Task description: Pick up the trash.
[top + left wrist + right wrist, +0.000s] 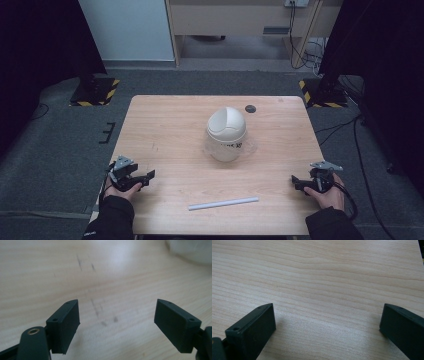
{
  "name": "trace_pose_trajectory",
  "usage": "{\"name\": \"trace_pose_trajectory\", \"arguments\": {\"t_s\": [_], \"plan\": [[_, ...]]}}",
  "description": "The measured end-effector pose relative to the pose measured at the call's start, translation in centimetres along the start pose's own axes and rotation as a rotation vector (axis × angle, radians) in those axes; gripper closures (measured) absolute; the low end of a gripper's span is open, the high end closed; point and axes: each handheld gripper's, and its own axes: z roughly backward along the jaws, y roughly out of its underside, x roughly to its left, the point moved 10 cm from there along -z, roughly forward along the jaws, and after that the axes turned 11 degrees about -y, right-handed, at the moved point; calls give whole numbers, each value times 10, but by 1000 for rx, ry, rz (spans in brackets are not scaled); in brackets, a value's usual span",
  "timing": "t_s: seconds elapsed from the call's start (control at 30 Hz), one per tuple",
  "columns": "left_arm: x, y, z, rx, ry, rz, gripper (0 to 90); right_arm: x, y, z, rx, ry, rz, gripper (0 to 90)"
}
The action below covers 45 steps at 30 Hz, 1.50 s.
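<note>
Nothing picked up yet, looks like the starting pose.
Left gripper [131,178] and right gripper [312,183] rest at the table's [165,130] lower corners, fingers spread, empty; white tube [223,203] bottom centre, bin [226,133] mid-frame. Next probably reach for the tube.

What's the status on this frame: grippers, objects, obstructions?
Left gripper and right gripper open, empty, at near corners. White domed swing-lid bin mid-table, pale grey tube lying near front edge. Nothing between.
</note>
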Motion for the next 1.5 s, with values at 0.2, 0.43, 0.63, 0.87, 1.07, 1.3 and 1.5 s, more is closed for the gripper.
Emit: {"name": "trace_pose_trajectory", "arguments": {"t_s": [0.2,0.43,0.63,0.87,1.07,1.3,1.5], "plan": [[0,-27,14,-136,20,37,194,0,0,0,0,1,-1,4],[-6,-63,30,-283,41,70,191,0,0,0,-4,6,-4,5],[-17,-98,35,-367,56,64,191,1,0,0,-2,6,-3,5],[-44,-134,24,-412,85,26,190,1,0,0,-2,7,-2,5],[-78,-159,2,-419,117,-18,185,1,0,0,-2,8,-2,5],[-117,-179,-28,-394,143,-63,176,3,1,0,0,7,-8,5],[-141,-185,-57,-362,141,-89,171,3,0,0,-2,7,-8,5]]}}
